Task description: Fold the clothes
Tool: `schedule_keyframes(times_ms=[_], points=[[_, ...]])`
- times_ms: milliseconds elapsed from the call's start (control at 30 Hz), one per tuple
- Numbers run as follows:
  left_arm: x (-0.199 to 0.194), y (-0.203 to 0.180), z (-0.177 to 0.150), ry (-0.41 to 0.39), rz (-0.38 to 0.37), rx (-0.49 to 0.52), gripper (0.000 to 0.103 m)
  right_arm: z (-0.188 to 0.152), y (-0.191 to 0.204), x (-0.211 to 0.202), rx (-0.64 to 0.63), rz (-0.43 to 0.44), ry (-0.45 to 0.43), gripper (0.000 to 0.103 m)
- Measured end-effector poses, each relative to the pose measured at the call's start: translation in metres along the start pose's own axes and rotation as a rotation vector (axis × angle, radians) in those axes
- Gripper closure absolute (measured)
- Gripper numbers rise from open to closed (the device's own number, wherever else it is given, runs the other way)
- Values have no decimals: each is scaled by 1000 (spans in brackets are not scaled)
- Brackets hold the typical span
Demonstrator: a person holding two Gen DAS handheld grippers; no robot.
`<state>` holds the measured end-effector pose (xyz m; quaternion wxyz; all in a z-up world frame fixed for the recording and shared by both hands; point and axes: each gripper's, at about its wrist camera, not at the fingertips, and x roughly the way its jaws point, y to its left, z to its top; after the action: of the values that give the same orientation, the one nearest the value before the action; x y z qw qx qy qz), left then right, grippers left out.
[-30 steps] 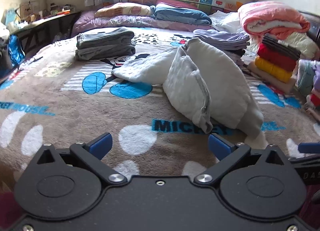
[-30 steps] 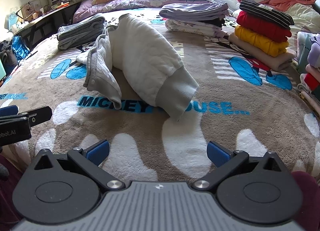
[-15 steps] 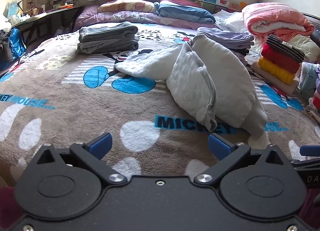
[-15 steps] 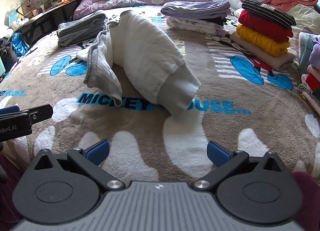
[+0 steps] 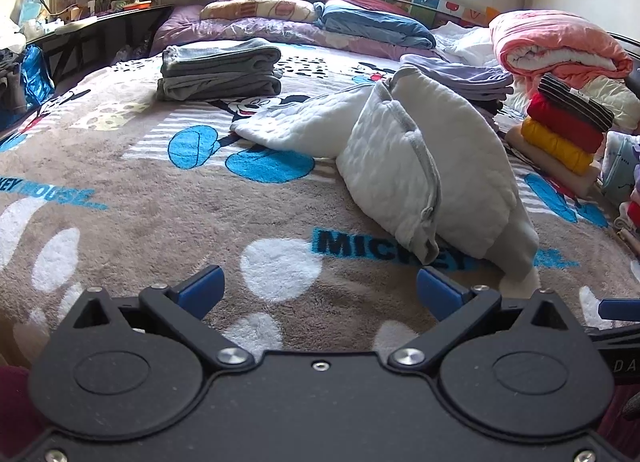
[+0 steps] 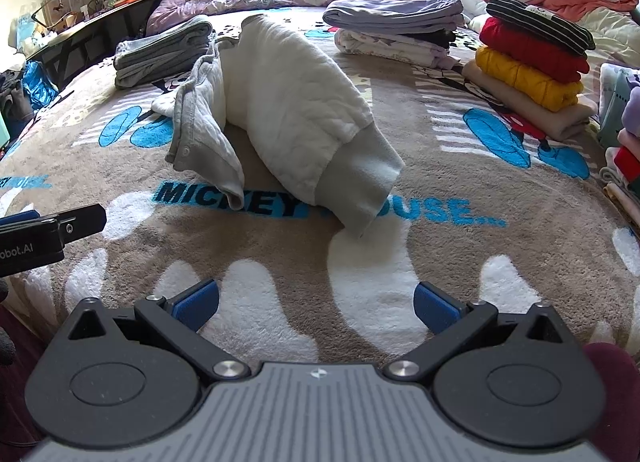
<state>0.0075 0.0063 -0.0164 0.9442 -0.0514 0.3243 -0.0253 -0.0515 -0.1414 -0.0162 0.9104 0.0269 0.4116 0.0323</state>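
We see the crumpled white quilted garment with grey cuffs (image 6: 296, 110) heaped on the brown Mickey Mouse blanket (image 6: 460, 262), its long axis running 11-to-5, dead ahead of the spread, empty right gripper (image 6: 316, 304) (nearer) and at 1 o'clock from the equally spread left gripper (image 5: 320, 290).

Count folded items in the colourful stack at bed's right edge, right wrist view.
4: striped top, red sweater beneath it, yellow sweater under that, beige garment at the bottom. More may be hidden behind.
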Motion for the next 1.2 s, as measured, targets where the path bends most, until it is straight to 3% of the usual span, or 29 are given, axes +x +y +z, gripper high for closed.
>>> schedule_keyframes(times_ms=[933,1200], points=[[18,8,-3,23,-5,-26,0,-1,0,21,7,17,24,0],[27,15,-4,-29,-11,-74,0,3,-33,21,129,121,-113,0]])
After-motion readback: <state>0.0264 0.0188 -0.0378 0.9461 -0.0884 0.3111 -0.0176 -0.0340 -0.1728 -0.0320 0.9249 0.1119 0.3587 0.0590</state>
